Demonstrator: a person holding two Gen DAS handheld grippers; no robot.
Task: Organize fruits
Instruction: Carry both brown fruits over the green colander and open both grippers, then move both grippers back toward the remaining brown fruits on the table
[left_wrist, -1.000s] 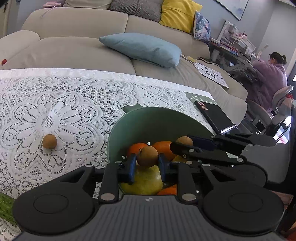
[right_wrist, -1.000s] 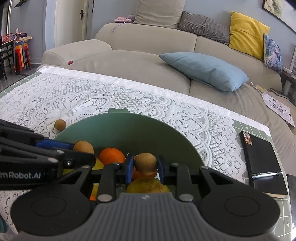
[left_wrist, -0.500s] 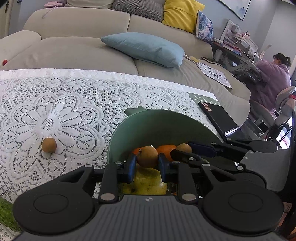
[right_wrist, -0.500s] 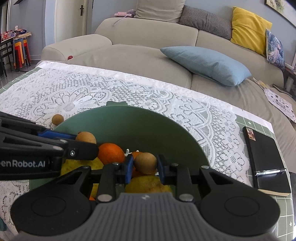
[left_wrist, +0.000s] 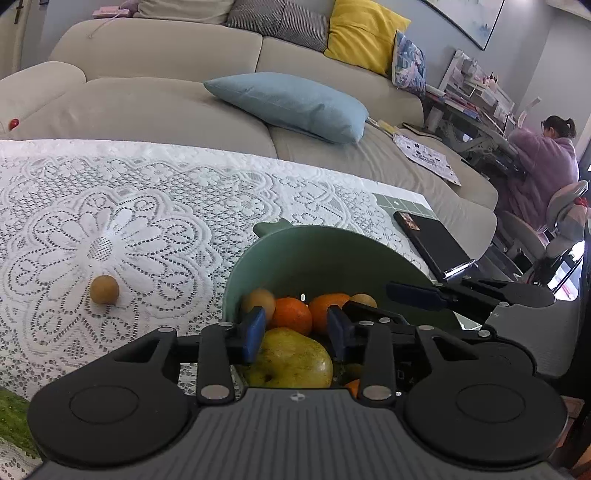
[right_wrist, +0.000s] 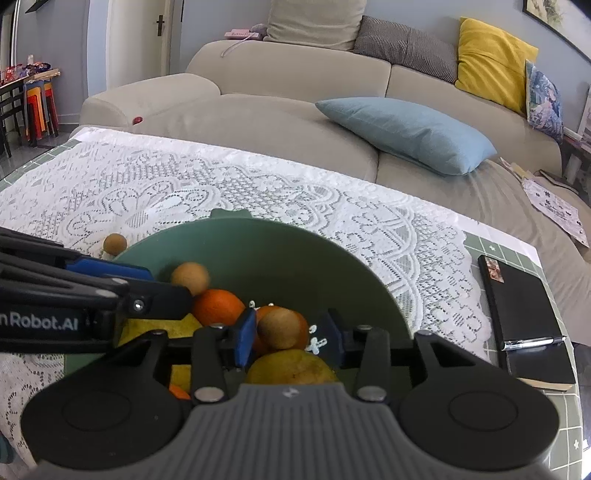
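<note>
Both hand-held grippers, left (left_wrist: 296, 332) and right (right_wrist: 286, 334), have just opened above the green bowl (right_wrist: 332, 258), dropping their brown fruits; another brown fruit (left_wrist: 104, 289) lies on the desk's lace cloth (left_wrist: 147, 206).

white lace cloth (left_wrist: 155, 206) (openwork), matt green bowl (left_wrist: 332, 258)

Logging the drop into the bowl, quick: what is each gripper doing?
Left gripper: jaws just opened, nothing between them.
Right gripper: jaws just opened, small brown fruit between them, no longer clamped.
</note>
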